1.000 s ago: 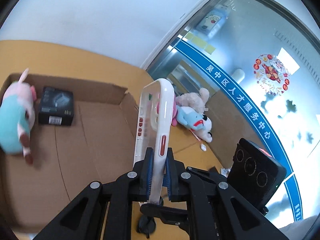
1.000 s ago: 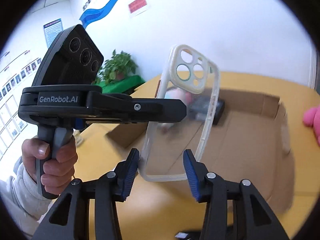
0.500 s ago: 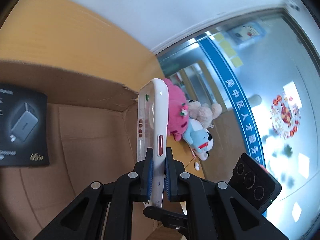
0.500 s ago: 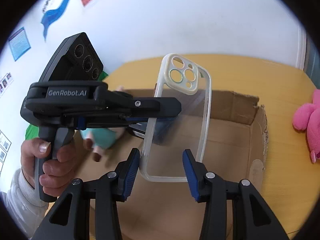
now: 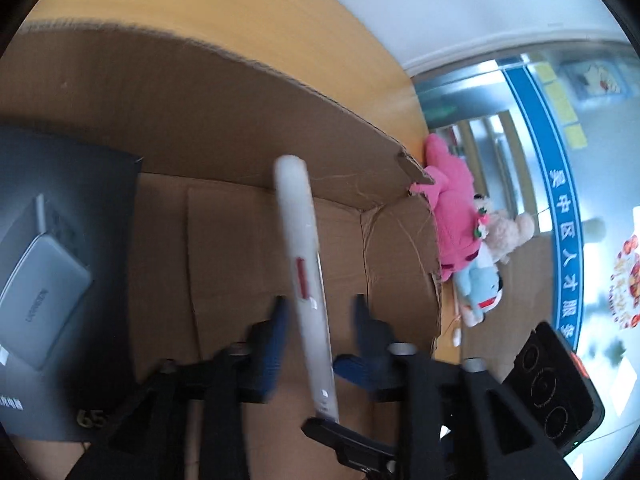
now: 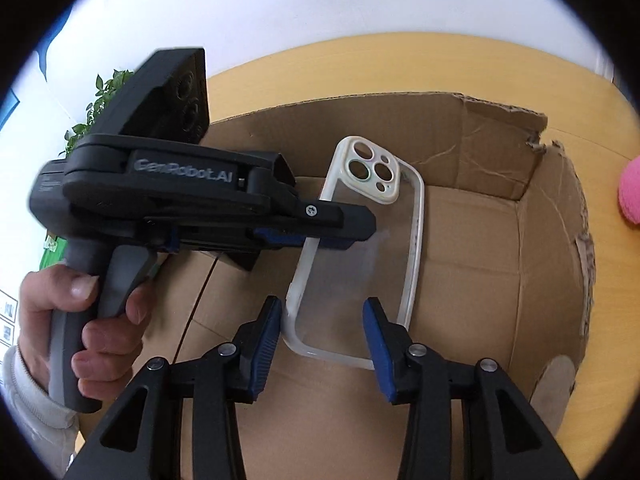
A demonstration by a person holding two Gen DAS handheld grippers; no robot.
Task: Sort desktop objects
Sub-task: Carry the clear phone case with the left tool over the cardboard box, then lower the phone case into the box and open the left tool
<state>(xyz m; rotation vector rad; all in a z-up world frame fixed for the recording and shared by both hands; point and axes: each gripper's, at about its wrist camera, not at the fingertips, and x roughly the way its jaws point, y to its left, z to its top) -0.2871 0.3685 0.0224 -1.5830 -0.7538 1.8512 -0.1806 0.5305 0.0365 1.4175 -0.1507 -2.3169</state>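
One clear, cream-rimmed phone case (image 6: pixel 360 248) hung edge-on over the floor of the open brown cardboard box (image 5: pixel 256 92), and we judged it was there to be dropped in, since our left gripper (image 5: pixel 320 320) was opening with its blue pads off the case's rim. Our right gripper (image 6: pixel 320 332) hovered above the same box, jaws apart and narrowing slightly, clamped on nothing. Inside the box we counted one black product carton (image 5: pixel 60 264); outside its far corner, three plush toys (image 5: pixel 464 240), pink, beige and blue.
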